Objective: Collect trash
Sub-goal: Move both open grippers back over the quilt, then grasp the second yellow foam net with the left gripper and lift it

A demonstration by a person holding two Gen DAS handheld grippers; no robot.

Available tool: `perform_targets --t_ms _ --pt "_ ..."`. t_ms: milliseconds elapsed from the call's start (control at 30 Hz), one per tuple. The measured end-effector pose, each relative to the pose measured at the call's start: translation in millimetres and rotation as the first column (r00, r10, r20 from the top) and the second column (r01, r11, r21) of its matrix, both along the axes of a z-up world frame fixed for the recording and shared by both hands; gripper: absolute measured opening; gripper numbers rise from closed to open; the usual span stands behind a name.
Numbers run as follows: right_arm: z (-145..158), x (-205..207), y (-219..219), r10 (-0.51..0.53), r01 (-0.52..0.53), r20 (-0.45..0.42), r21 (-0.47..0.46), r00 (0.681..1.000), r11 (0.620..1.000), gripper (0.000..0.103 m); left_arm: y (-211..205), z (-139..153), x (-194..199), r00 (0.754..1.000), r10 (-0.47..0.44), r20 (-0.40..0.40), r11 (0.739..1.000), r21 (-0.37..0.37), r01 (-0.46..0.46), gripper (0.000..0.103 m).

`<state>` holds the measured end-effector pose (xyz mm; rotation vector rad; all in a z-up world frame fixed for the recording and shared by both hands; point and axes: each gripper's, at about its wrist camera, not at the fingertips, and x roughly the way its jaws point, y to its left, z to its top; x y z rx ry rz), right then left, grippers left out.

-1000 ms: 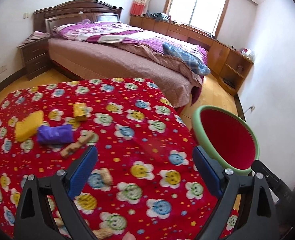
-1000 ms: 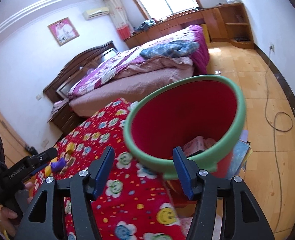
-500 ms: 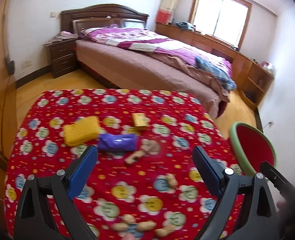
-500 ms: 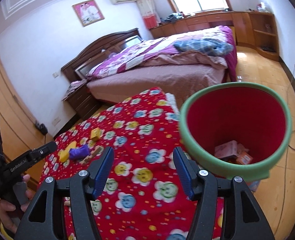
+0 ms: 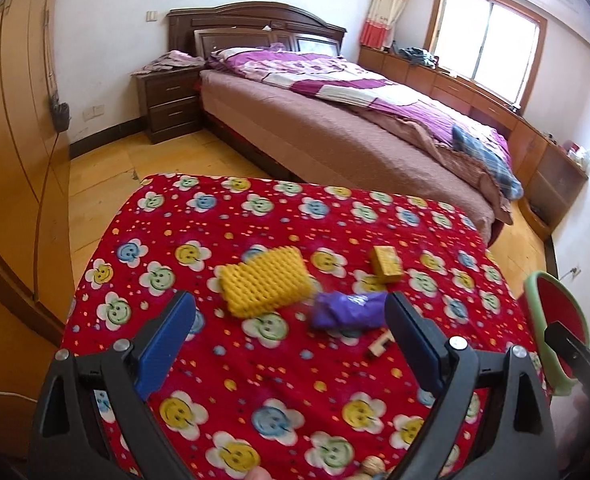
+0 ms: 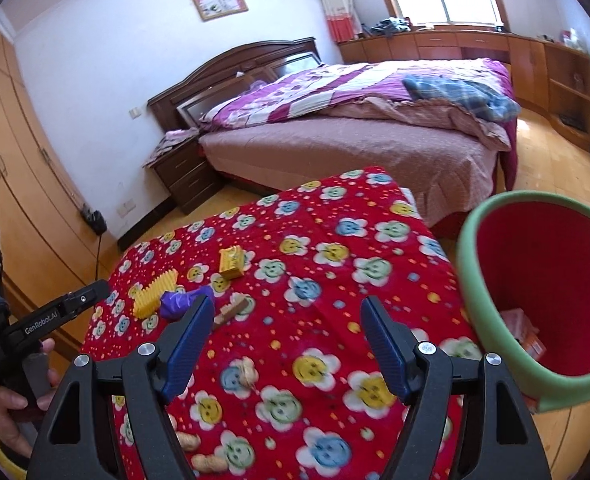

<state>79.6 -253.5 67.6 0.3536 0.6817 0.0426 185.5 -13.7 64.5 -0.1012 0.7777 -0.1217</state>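
Observation:
On the red flower-print table cloth (image 5: 255, 224) (image 6: 335, 240) lie a yellow foam net (image 5: 265, 280) (image 6: 153, 290), a crumpled purple wrapper (image 5: 349, 310) (image 6: 181, 300), a small yellow box (image 5: 387, 263) (image 6: 231, 262) and a small wooden piece (image 5: 379, 346) (image 6: 233, 312). Peanuts (image 6: 211, 462) sit near the front edge. My left gripper (image 5: 291, 344) hovers open above the cloth, short of the purple wrapper. My right gripper (image 6: 287, 344) is empty and its jaws are opening over the cloth. A red bin with a green rim (image 6: 543, 304) (image 5: 551, 328) stands at the table's right side, with packets inside.
A bed (image 5: 355, 128) with purple bedding stands beyond the table, a nightstand (image 5: 171, 100) beside it. Wooden wardrobes (image 6: 11, 184) line the left wall. A hand (image 6: 11, 404) holds the left gripper's handle at the lower left of the right wrist view.
Both views have swung left from the bin toward the trash on the cloth. The right gripper's jaws have spread wider. The bin has slid to the right edge of both views.

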Motion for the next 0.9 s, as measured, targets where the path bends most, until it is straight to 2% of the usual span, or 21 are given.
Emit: perform_targets --t_ms 333,500,733,900 --pt "-15 47 21 0.030 -0.031 -0.006 -0.032 1.000 0.999 0.077 17 -30 44 0.998 0.032 -0.057 0.999 0.005 -0.032 0.094" --pt "-26 58 24 0.030 -0.031 -0.017 -0.028 0.999 0.999 0.077 15 -48 64 0.995 0.031 -0.097 0.999 -0.009 -0.032 0.094" --pt "-40 66 18 0.025 -0.025 -0.051 0.000 0.998 1.000 0.077 10 -70 82 0.991 0.064 -0.121 0.997 0.041 -0.060 0.094" --pt "-44 66 14 0.012 -0.011 -0.055 0.014 0.998 1.000 0.077 13 -83 88 0.983 0.094 -0.156 0.995 0.037 -0.089 0.094"
